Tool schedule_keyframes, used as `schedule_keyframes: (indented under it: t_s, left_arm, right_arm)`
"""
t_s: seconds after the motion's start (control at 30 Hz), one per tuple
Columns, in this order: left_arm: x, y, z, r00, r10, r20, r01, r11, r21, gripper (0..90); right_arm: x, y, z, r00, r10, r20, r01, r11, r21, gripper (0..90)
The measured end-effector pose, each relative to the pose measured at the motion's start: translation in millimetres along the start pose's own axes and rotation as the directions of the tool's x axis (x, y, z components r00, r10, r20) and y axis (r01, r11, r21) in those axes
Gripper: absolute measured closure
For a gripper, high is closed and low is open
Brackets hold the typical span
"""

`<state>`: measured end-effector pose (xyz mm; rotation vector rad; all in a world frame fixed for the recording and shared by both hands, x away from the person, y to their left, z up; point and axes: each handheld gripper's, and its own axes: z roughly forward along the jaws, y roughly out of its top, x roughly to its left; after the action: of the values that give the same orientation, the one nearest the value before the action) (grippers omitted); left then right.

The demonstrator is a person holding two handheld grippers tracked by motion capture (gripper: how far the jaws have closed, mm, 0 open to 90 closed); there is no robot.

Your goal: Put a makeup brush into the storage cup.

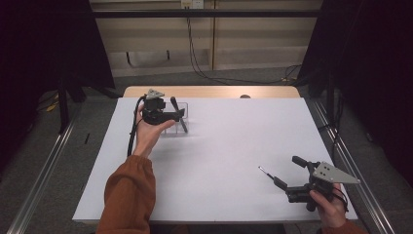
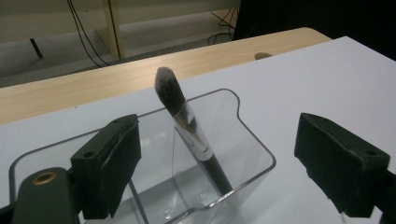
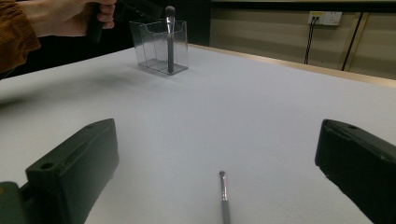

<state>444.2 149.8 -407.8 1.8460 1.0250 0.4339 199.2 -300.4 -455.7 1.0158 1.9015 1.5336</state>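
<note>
Near the tabletop's (image 1: pixel 219 146) far-left corner, one makeup brush (image 2: pixel 189 128) already stands in the clear holder (image 2: pixel 243 140), the left gripper (image 2: pixel 233 163) wide open. By the near-right corner, a thin brush (image 3: pixel 224 196) lies unlifted before the wide-open right gripper (image 3: pixel 219 182).

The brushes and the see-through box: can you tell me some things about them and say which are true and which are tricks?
1. A big fluffy brush stands inside the clear box. True.
2. The left gripper is squeezing that brush. False: its jaws are open, wide apart on either side of the box.
3. A thin small brush lies flat on the white table. True.
4. The right gripper is holding the small brush up in the air. False: its jaws are open and the brush lies on the table between them.
5. The small brush is in the box too. False: it lies far from the box, near the right gripper.
</note>
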Motion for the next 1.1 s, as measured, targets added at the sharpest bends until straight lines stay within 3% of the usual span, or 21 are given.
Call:
schedule_keyframes:
  t_s: [0.07, 0.2, 0.3, 0.37, 0.53, 0.67, 0.83, 1.1]
  left_arm:
    - [0.0, -1.6, -3.4, 0.9998, -0.019, 0.011, 0.019, 0.9996, -0.023, 13.5]
    - [-0.1, -3.0, -11.3, 0.9999, -0.012, 0.009, 0.012, 0.9992, -0.039, 9.9]
    - [1.3, -4.2, -18.0, 0.9997, -0.001, 0.022, 0.002, 0.9985, -0.055, 6.2]
    - [2.7, -5.9, -24.3, 0.9989, 0.028, 0.037, -0.025, 0.9973, -0.069, 4.8]
    - [5.9, -11.1, -33.2, 0.9994, 0.026, 0.022, -0.024, 0.9962, -0.083, 4.8]
    - [4.4, -15.5, -40.3, 0.9979, 0.034, 0.055, -0.028, 0.9949, -0.097, 4.4]
    - [-1.9, -18.2, -46.4, 0.9974, 0.063, 0.035, -0.058, 0.9919, -0.113, 4.3]
    - [-3.4, -26.6, -61.2, 0.9974, 0.064, 0.034, -0.059, 0.989, -0.135, 2.1]
  right_arm:
    - [-0.2, 0.0, -0.1, 1.0, -0.001, 0.0, 0.001, 1.0, 0.0, 0.0]
    - [-0.1, 0.0, 0.2, 1.0, -0.001, 0.003, 0.001, 1.0, 0.001, 0.0]
    - [-0.2, 0.0, 0.3, 1.0, -0.001, 0.003, 0.001, 1.0, 0.002, 0.0]
    - [-0.4, 0.0, 0.4, 1.0, 0.0, 0.005, 0.0, 1.0, 0.001, 0.0]
    - [-0.8, -0.1, 0.5, 1.0, 0.003, 0.008, -0.003, 1.0, 0.003, 0.0]
    - [-1.0, -0.2, 0.9, 1.0, 0.004, 0.007, -0.004, 1.0, 0.003, 0.0]
    - [-0.5, -0.3, 1.7, 1.0, 0.004, 0.006, -0.004, 1.0, 0.006, 0.0]
    - [-1.0, -0.3, 1.2, 0.9999, 0.005, 0.012, -0.005, 1.0, 0.004, 0.0]
